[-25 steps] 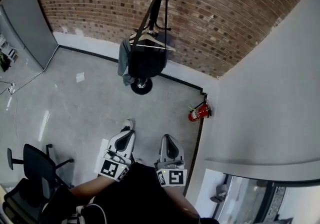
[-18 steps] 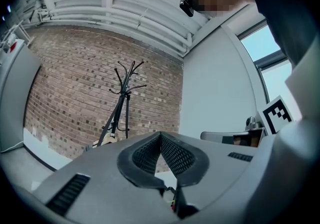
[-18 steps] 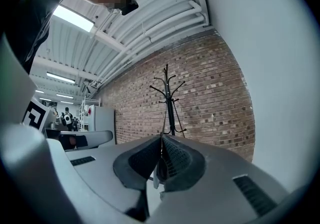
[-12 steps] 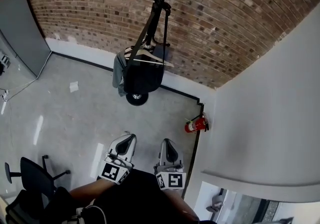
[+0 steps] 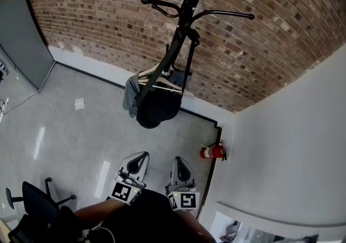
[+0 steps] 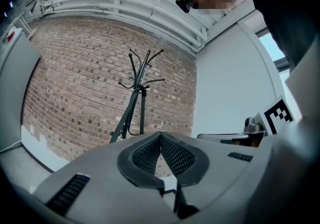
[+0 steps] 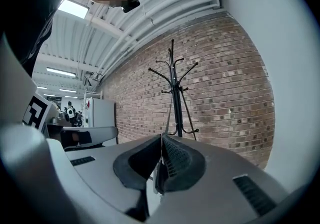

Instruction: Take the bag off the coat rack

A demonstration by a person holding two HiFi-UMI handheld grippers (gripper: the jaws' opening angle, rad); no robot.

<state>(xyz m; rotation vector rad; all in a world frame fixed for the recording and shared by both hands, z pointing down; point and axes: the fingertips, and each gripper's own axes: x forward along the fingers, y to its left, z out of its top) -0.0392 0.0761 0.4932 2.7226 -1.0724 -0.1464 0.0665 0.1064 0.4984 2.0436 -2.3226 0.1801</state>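
A black coat rack (image 5: 186, 17) stands against the brick wall, also seen in the left gripper view as the rack (image 6: 138, 93) and in the right gripper view as the rack (image 7: 175, 91). A black bag (image 5: 157, 104) hangs from it by a long strap, next to a wooden hanger (image 5: 162, 82) and a grey garment (image 5: 130, 96). My left gripper (image 5: 138, 158) and right gripper (image 5: 179, 162) are held low and close to my body, well short of the rack. Both are shut with nothing between the jaws.
A red fire extinguisher (image 5: 212, 152) stands at the wall corner on the right. A black office chair (image 5: 32, 204) is at the lower left. A grey cabinet (image 5: 19, 36) stands far left. A white wall (image 5: 292, 144) closes the right side.
The view has moved closer to the rack and tilted up, so the rack and bag appear larger and lower. Both grippers stay shut in front of my body.
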